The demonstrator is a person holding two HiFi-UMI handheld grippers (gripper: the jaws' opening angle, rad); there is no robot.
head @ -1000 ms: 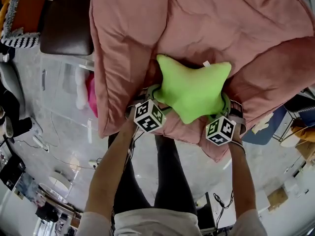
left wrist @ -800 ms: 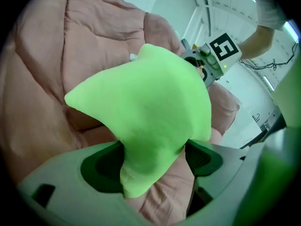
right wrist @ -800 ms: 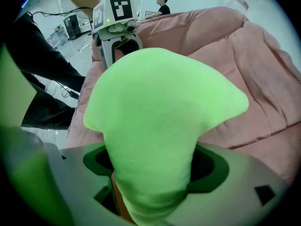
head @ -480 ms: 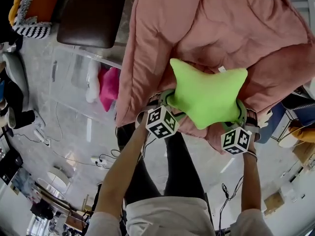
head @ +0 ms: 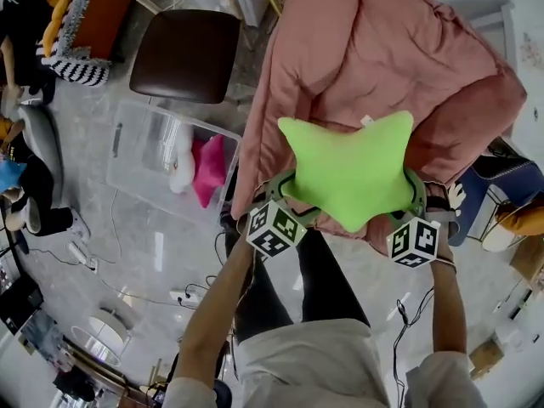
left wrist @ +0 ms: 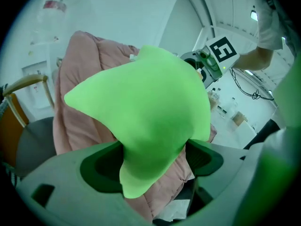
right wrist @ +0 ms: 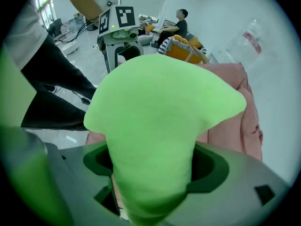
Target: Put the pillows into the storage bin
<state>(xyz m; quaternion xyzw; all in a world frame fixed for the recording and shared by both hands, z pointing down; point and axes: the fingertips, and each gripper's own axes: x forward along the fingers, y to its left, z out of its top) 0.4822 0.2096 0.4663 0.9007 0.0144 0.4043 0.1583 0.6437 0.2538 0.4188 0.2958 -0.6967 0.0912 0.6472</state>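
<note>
Green star pillow (head: 353,172) fills both gripper views, hiding my pads. Left gripper (head: 285,192) and right gripper (head: 414,195) each pinch a point, above pink quilt (head: 382,49). Storage bin (head: 136,177) lies left, holding pink pillow (head: 208,167).

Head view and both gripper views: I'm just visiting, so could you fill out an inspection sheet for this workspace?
Surface: glossy grey floor; no table seen.
Job's things: green star pillow, held up in front of the pink quilt; clear storage bin on the floor holds a pink pillow and a white pillow.
Clutter: nothing seen beyond the heaped quilt.
Grippers: left gripper and right gripper, each shut on one arm of that pillow.
Cables: plug strip with loose cable on the floor.
Surroundings: brown stool, orange-cushioned chair.
</note>
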